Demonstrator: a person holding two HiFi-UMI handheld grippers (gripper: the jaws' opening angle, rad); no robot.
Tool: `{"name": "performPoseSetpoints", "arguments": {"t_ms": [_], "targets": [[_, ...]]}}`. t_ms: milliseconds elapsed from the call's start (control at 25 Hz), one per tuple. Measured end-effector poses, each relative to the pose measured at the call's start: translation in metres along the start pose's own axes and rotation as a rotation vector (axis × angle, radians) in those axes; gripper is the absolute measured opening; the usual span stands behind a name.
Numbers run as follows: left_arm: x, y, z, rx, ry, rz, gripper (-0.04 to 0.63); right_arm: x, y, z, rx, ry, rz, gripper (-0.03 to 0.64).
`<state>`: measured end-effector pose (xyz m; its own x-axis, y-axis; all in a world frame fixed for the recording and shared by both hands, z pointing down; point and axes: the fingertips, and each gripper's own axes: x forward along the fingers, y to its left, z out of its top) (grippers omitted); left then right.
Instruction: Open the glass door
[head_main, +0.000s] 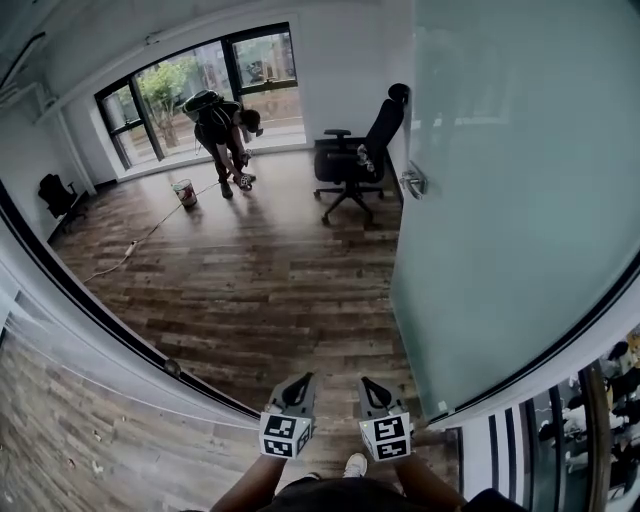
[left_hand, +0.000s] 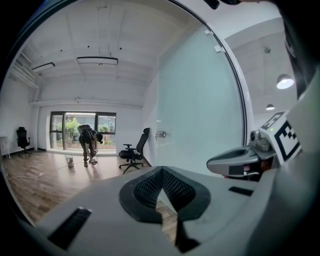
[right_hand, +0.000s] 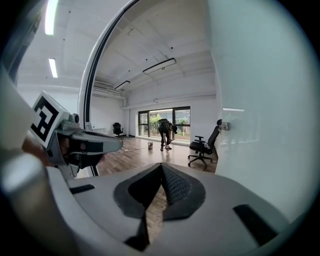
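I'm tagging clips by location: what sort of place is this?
Probably a mostly empty office room: a frosted glass door, a black swivel chair on wood-plank flooring, and large windows along the far wall.

Daylight pours in through the far windows (head_main: 200, 80), the brightest patch in every view and slightly blown out, while a ceiling strip (right_hand: 50, 15) and a round lamp (left_hand: 285, 81) add small glare spots. The room is evenly bright, with only soft shadows on the floor (head_main: 250, 280) under the chair (head_main: 355, 155). Fisheye bending curves the door (head_main: 520, 200) and frame towards dark corners, and the left gripper (left_hand: 162, 171) and right gripper (right_hand: 161, 166) look soft close to the lens.
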<state>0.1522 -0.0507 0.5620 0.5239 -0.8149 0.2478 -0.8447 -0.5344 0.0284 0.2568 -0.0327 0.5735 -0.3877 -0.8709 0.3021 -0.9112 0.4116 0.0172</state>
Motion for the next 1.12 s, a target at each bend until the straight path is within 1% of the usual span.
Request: {"name": "performPoseSetpoints", "arguments": {"t_ms": [160,320,520,760,1000,1120], "targets": [[-0.030,0.014,-0.007,-0.003,-0.006,0.015,-0.002,-0.011,0.022,-0.001,-0.008,-0.008,-0.021,0.015],[-0.063,0.024,-0.006,-0.001,-0.027,0.020,-0.002,-0.024,0.045,-0.004,-0.013,-0.009,-0.059,0.015],[-0.116,0.035,-0.010,0.001,-0.048,0.009,-0.002,-0.044,0.088,-0.004,-0.029,-0.023,-0.102,0.017],[-0.178,0.044,-0.020,-0.013,-0.067,0.003,-0.002,-0.073,0.147,0.007,-0.056,-0.061,-0.123,0.017],[-0.200,0.041,-0.033,-0.024,-0.062,0.010,-0.002,-0.088,0.162,0.001,-0.079,-0.079,-0.138,0.015],[-0.208,0.042,-0.031,-0.023,-0.071,0.014,-0.002,-0.095,0.168,0.007,-0.085,-0.099,-0.153,0.015]]}}
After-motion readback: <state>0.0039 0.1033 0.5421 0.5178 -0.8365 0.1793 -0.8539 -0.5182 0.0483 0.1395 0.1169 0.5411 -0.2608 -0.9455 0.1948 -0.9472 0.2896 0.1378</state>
